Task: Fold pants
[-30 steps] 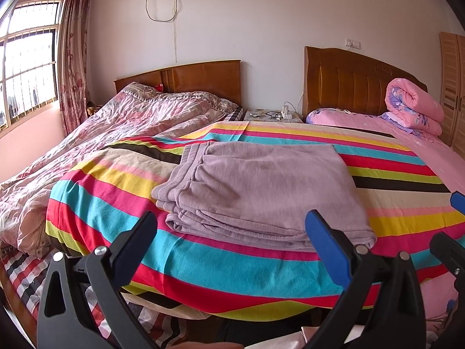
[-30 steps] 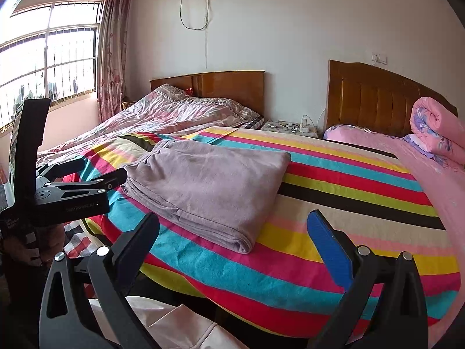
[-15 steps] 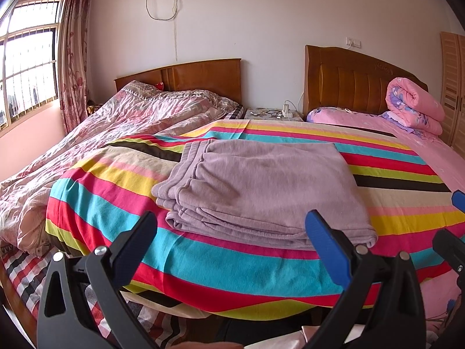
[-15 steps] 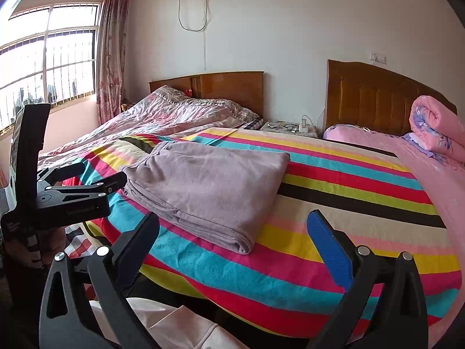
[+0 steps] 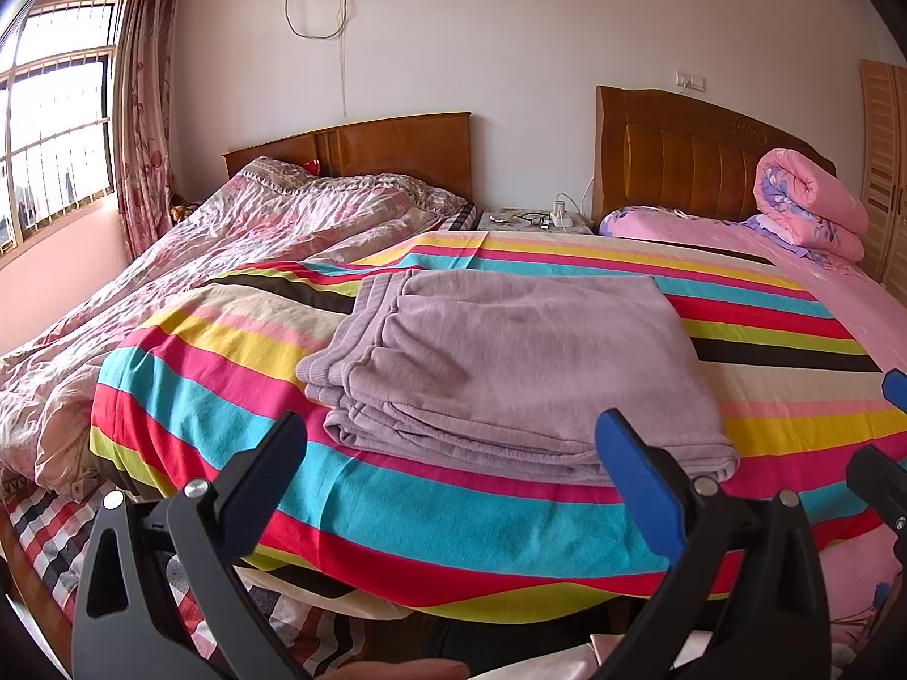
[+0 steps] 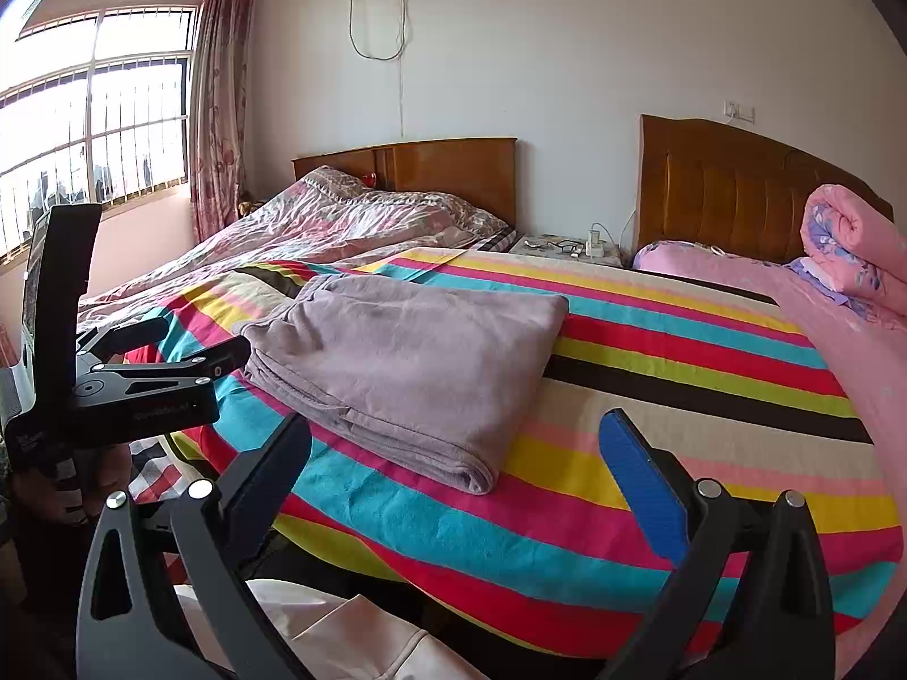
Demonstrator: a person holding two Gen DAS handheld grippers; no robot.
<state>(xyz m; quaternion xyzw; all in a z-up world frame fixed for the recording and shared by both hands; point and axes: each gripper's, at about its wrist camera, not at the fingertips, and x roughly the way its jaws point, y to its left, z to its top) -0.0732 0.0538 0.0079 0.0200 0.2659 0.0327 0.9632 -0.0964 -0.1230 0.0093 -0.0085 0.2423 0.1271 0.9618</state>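
I can see some small writing on the side of the left gripper (image 6: 187,348) in the right view, but it is too tiny and blurry for me to read. The pants (image 5: 510,374) are soft and light purple, and they lie folded in a flat stack on the striped blanket (image 5: 453,510) on the bed. In the left view, the long side of the stack runs from left to right, with the stretchy waistband at the left end and the smooth folded edge at the right end. The layers of cloth show along the near edge. My left gripper (image 5: 453,464) floats in front of the bed, near the front edge of the pants, and points at them. Its two fingers are wide apart and hold nothing. My right gripper (image 6: 456,462) is also held low in front of the bed, aimed at the right end of the pants (image 6: 408,362). Its fingers are wide apart too, with nothing between them. The two grippers are side by side, and neither one touches the pants.
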